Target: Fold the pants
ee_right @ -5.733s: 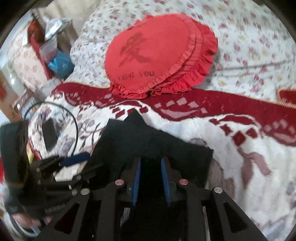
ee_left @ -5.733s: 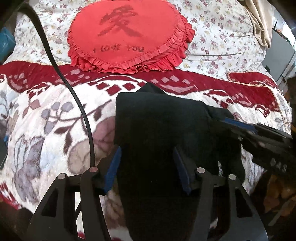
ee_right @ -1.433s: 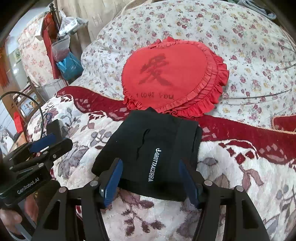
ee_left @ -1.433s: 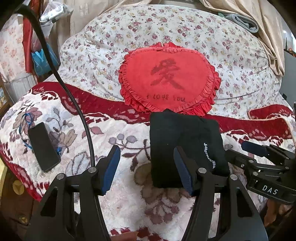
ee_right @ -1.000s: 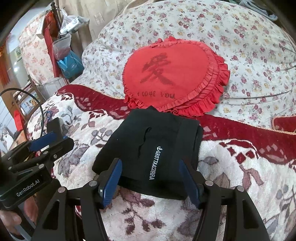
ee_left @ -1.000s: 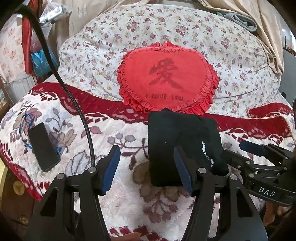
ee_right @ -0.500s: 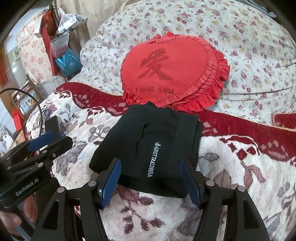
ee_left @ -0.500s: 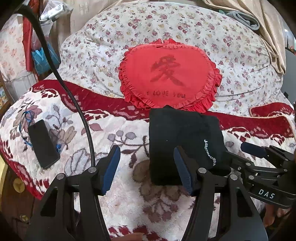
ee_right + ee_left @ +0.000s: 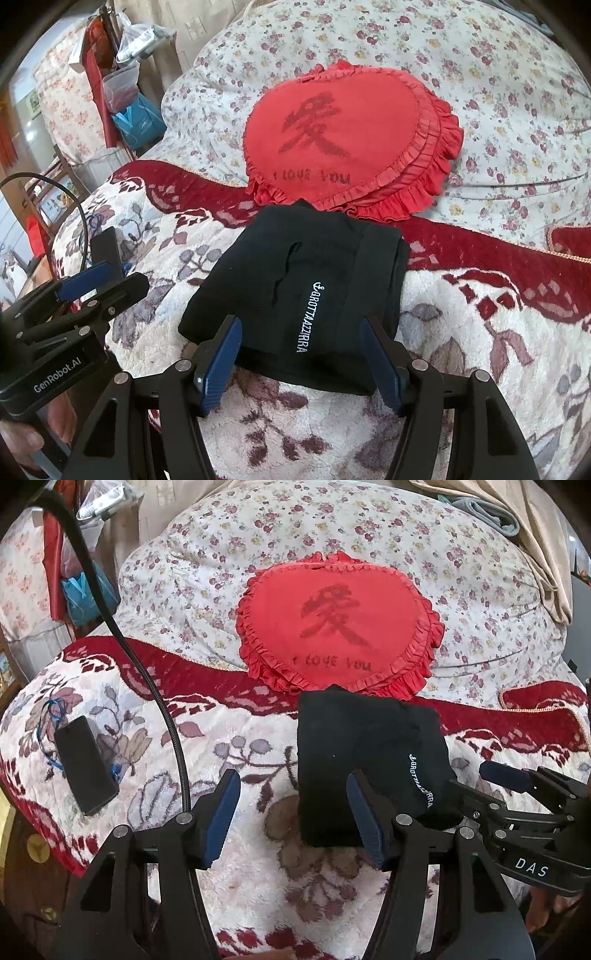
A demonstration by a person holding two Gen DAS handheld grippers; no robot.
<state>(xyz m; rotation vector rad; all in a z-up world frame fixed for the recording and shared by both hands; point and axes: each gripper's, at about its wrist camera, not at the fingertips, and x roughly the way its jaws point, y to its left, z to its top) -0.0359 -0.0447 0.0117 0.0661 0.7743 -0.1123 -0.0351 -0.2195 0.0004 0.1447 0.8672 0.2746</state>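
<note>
Bedroom, bed surface: plush floral blanket (image 9: 258, 878) in cream with a deep red border, spread across the foreground; a small-flowered quilt (image 9: 369, 528) heaped behind it.

Item 1 — black pants (image 9: 306, 295), folded into a compact, roughly square bundle, lying flat on the blanket near its red border. White lettering runs along the top layer (legible only in part). The far edge touches the frill of item 2.

Item 2 — red heart-shaped cushion (image 9: 340, 624), ruffled rim, dark character and "I LOVE YOU" on its face, leaning on the quilt.

Item 3 — dark phone (image 9: 85, 764), face up on the blanket, well apart from the pants.

Item 4 — left gripper (image 9: 291, 819): blue pads spread wide, nothing between them, poised over bare blanket just beside the bundle's left edge.

Item 5 — right gripper (image 9: 303, 362): jaws likewise parted, above the bundle's near edge — not pressing on the cloth.
</note>
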